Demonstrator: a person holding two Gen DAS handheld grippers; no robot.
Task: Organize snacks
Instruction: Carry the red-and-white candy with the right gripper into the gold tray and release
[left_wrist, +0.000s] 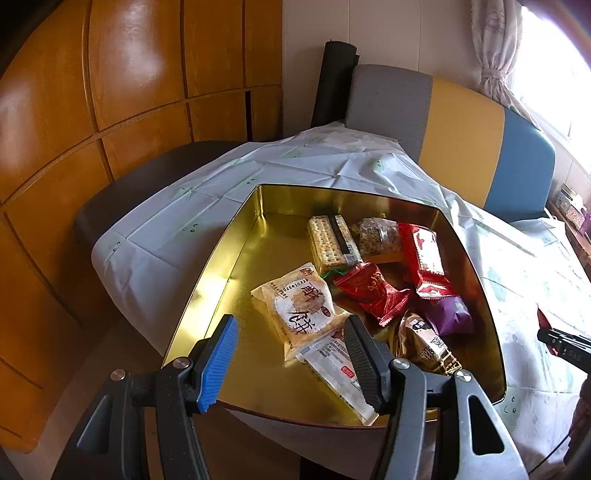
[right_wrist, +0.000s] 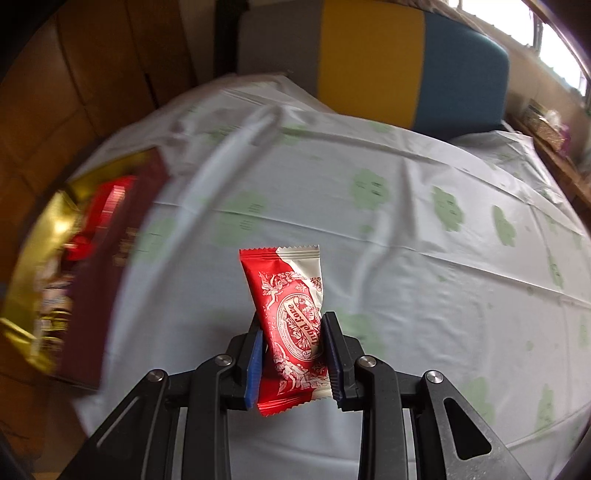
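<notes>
A gold tin (left_wrist: 221, 258) on the table holds several snack packets: a cracker pack (left_wrist: 330, 240), a beige pastry packet (left_wrist: 299, 306), red packets (left_wrist: 369, 288) and a purple one (left_wrist: 448, 314). My left gripper (left_wrist: 291, 360) hangs open over the tin's near edge, above a white packet (left_wrist: 332, 373), with nothing between its pads. My right gripper (right_wrist: 293, 354) is shut on a red and white snack packet (right_wrist: 291, 314), lifted above the tablecloth. The tin (right_wrist: 44, 229) appears blurred at the left of the right wrist view. The right gripper's tip (left_wrist: 561, 341) shows at the left wrist view's right edge.
A white tablecloth with green flowers (right_wrist: 406, 221) covers the table. A bench back in grey, yellow and blue (left_wrist: 461, 136) stands behind it. Wooden cabinets (left_wrist: 110, 92) fill the left. A curtained window (left_wrist: 546, 55) is at the right.
</notes>
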